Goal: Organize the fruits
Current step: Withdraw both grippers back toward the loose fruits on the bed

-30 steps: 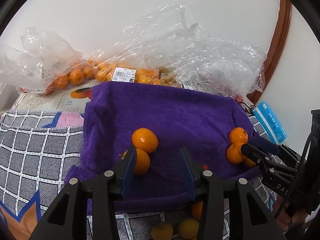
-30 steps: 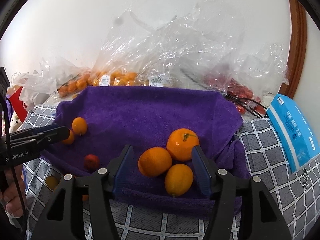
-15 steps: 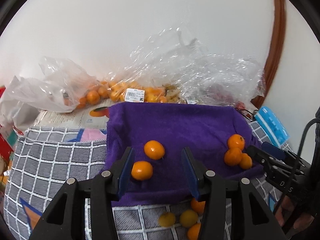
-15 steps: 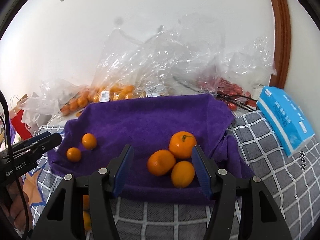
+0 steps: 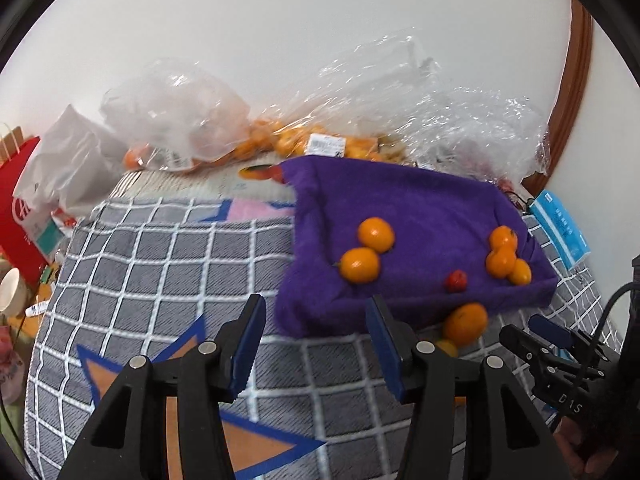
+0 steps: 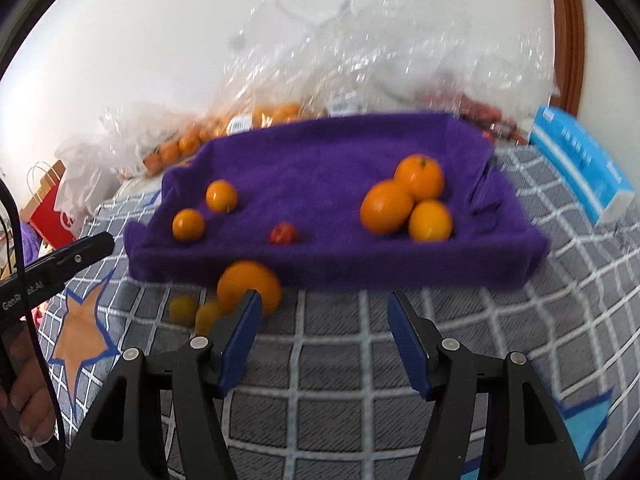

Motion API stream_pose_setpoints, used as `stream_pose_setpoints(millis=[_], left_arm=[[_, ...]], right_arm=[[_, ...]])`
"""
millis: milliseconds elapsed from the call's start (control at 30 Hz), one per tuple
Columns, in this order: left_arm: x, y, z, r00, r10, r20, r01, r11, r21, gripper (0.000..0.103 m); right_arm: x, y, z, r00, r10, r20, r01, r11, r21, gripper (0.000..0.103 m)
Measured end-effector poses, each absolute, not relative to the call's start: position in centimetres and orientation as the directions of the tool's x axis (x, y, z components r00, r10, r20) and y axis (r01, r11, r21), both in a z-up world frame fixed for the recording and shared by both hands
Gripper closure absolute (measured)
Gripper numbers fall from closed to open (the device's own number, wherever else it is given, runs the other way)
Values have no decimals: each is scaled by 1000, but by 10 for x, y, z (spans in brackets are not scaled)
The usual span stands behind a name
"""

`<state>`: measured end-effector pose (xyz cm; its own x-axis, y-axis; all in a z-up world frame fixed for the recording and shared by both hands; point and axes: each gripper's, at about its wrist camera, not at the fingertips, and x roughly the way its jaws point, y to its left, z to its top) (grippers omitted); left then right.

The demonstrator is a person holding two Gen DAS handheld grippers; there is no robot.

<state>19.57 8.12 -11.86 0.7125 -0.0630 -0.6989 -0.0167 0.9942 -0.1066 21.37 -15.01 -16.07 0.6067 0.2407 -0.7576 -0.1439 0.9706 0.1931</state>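
Now, going left to right: my left gripper hovers over the checked blanket, just short of the purple towel's near left corner, its blue fingers parted with nothing between them. On the towel's left side sit two oranges, side by side and almost touching. A small red fruit (too blurred to name) lies alone near the middle of the towel's near edge. Just off that edge, on the blanket, rests a large orange with two small yellow-orange fruits beside it. My right gripper hangs above the blanket in front of the towel's near edge; its jaws are opening and hold nothing, though the left finger sits just in front of the large orange. Toward the towel's right side three oranges cluster together, touching. Beyond the towel's far edge are clear plastic bags of more fruit, and a blue packet lies past its right corner.
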Motion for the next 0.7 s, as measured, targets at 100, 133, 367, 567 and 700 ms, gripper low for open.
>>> stream_pose_setpoints(millis=[100, 133, 367, 567, 700], left_arm=[[190, 91, -125, 704, -70, -706, -24, 992, -122, 53], [189, 93, -127, 702, -73, -709, -26, 992, -128, 53], [186, 102, -136, 682, -98, -724, -24, 987, -156, 53], [182, 108, -140, 674, -100, -732, -27, 987, -160, 53], [183, 111, -143, 667, -106, -738, -33, 985, -171, 53]], right_arm=[[212, -141, -165, 595, 239, -768, -153, 971, 183, 39], [210, -137, -165, 594, 238, -768, -159, 971, 178, 39], [211, -121, -167, 586, 226, -778, -172, 973, 153, 38], [213, -111, -168, 584, 214, -783, -181, 975, 131, 39], [215, -106, -169, 592, 203, -780, -183, 976, 115, 38]])
